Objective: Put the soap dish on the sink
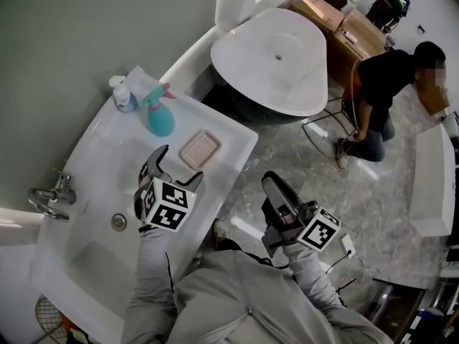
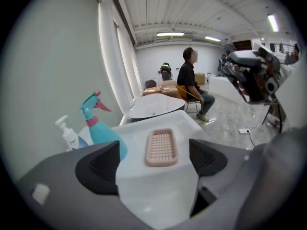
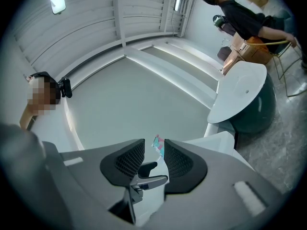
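Lying near spray bottle (image 1: 159, 117), soap dish (image 1: 199, 150) before wide-apart left hand-held gripper (image 2: 153, 160); right hand-held gripper (image 3: 154, 152) barely apart.

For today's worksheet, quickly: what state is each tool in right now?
Left tool: open, empty.
Right tool: narrowly open, empty.

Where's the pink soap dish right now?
In the head view, the pink soap dish lies flat on the sink ledge near its right corner. It is beside the teal spray bottle and just ahead of the open left gripper.
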Tool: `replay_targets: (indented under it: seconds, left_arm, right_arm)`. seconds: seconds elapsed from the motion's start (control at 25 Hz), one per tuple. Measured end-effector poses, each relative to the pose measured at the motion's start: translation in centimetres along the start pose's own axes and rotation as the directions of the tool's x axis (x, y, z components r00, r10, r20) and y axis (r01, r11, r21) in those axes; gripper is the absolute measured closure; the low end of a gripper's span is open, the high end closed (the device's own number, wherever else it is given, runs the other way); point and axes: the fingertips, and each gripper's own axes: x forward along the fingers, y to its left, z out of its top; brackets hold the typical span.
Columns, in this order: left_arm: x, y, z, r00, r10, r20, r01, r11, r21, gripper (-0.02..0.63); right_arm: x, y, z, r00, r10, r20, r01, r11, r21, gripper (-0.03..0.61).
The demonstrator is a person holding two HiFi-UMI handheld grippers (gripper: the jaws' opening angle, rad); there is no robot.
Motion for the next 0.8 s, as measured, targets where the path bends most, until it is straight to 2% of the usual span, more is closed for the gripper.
replay_targets:
  seconds: [0.2, 0.32, 0.44, 0.6, 0.8]
  left_arm:
    - [-4.1, 1.2, 1.2, 0.99, 0.074, 0.117, -0.066, 0.995, -0.07, 0.126]
    - [-6.8, 1.9, 1.5, 0.977, 0.124, 0.174, -0.105, 0.988, -0.113, 0.126]
    - [-9.2, 2.5, 1.3, 0.959, 0.178, 0.22, -0.155, 0.981, -0.119, 0.126]
    - [-12.4, 2.5, 0.5, 0.94, 0.223, 0.259, -0.19, 0.971, -0.148, 0.126]
    - [-15.3, 2.2, -1.3, 0.928, 0.243, 0.281, -0.186, 0.958, -0.217, 0.126]
  right_arm:
    - [0.9, 1.2, -0.3, 1.0, 0.015, -0.005, -0.015, 0.999, -0.031, 0.469]
    - [1.4, 2.0, -0.5, 1.0, 0.021, -0.006, -0.021, 0.999, -0.05, 0.469]
    - [1.8, 2.4, -0.9, 1.0, 0.018, -0.001, -0.018, 0.998, -0.061, 0.469]
    - [1.8, 3.2, -1.5, 1.0, 0.011, 0.012, -0.01, 0.997, -0.075, 0.469]
    - [1.9, 4.3, -2.7, 1.0, 0.002, 0.01, -0.001, 0.994, -0.107, 0.469]
